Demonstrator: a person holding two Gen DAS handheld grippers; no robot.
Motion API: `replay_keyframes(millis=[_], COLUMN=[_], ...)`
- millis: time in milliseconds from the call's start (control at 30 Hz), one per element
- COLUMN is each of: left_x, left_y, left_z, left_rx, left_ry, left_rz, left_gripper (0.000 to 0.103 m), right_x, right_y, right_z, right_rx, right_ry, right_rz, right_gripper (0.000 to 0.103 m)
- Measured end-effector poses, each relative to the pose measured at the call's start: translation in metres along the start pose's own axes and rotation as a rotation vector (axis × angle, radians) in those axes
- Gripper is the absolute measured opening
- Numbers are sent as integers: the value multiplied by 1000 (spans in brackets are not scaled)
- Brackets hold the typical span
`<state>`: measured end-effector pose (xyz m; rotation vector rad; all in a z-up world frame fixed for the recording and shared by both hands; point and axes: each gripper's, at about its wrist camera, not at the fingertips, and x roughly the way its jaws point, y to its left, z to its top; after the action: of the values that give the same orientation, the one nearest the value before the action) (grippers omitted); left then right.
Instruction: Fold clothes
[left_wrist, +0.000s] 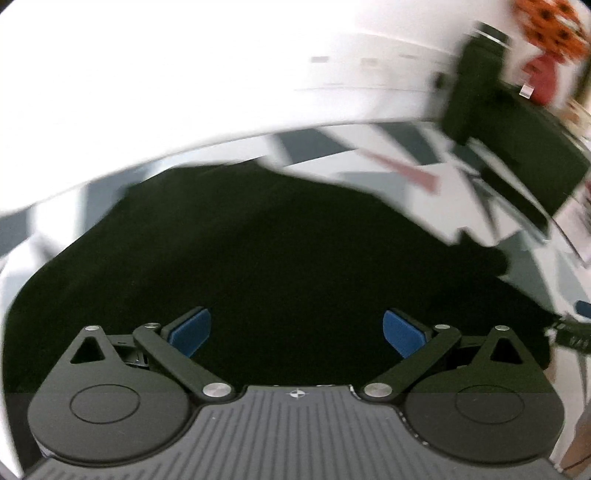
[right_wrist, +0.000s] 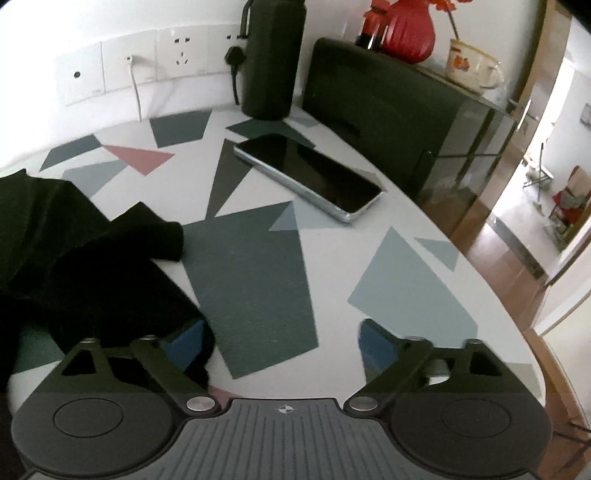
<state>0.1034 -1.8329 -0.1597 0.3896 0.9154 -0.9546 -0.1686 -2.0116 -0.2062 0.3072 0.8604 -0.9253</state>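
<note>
Nearest the left wrist camera, the left gripper (left_wrist: 296, 332) hangs with its jaws spread wide and nothing between the blue pads (left_wrist: 192, 332); directly beyond and under them lies the black garment (left_wrist: 258, 266). In this view, which is blurred, the garment fills the middle as a broad dark mound on the desk (left_wrist: 406, 147), its long axis running roughly left to right across the frame, with a narrower lobe reaching out to the right.

In the right wrist view the right gripper (right_wrist: 282, 345) also has its jaws released, holding nothing. Its left pad (right_wrist: 188, 343) sits at the garment's (right_wrist: 85, 266) near edge, though contact cannot be told; its right pad is over bare desk (right_wrist: 406, 280). Here the garment is a rumpled heap at the left, and a sleeve-like end (right_wrist: 162, 236) points right toward the middle of the desk.

Beyond the garment and to its right lies a phone (right_wrist: 310, 173), face up, well apart from the cloth. Farther back than the phone stands a dark bottle (right_wrist: 271, 59), with a black box (right_wrist: 376, 107) beside it bearing a red vase (right_wrist: 406, 33) and a mug (right_wrist: 472, 66). Wall sockets (right_wrist: 147, 62) sit behind, left of the bottle.
</note>
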Motion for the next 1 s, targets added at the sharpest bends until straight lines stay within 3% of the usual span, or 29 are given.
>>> replay_keyframes(millis=[167, 300, 400, 567, 667, 733, 800, 1000], left_x=[38, 68, 79, 86, 94, 94, 94, 72], left_y=[-62, -107, -127, -138, -135, -132, -130, -123], left_z=[33, 47, 47, 41, 41, 42, 45, 44], left_rx=[121, 245, 304, 318, 258, 224, 198, 155], left_ry=[33, 81, 100, 122, 150, 144, 162, 132], left_rz=[-128, -136, -153, -203, -240, -264, -298, -362], left_gripper=[93, 77, 72, 72, 69, 61, 10, 6], right_x=[-8, -1, 0, 9, 14, 15, 14, 12], right_y=[-17, -32, -33, -33, -38, -39, -40, -43], right_z=[-7, -15, -18, -21, -20, -19, -20, -19], right_rx=[60, 102, 114, 144, 193, 209, 207, 246], right_ry=[-64, -35, -32, 4, 25, 32, 30, 23], right_rz=[1, 9, 20, 1, 19, 25, 23, 24], right_gripper=[102, 102, 102, 102, 102, 102, 102, 102])
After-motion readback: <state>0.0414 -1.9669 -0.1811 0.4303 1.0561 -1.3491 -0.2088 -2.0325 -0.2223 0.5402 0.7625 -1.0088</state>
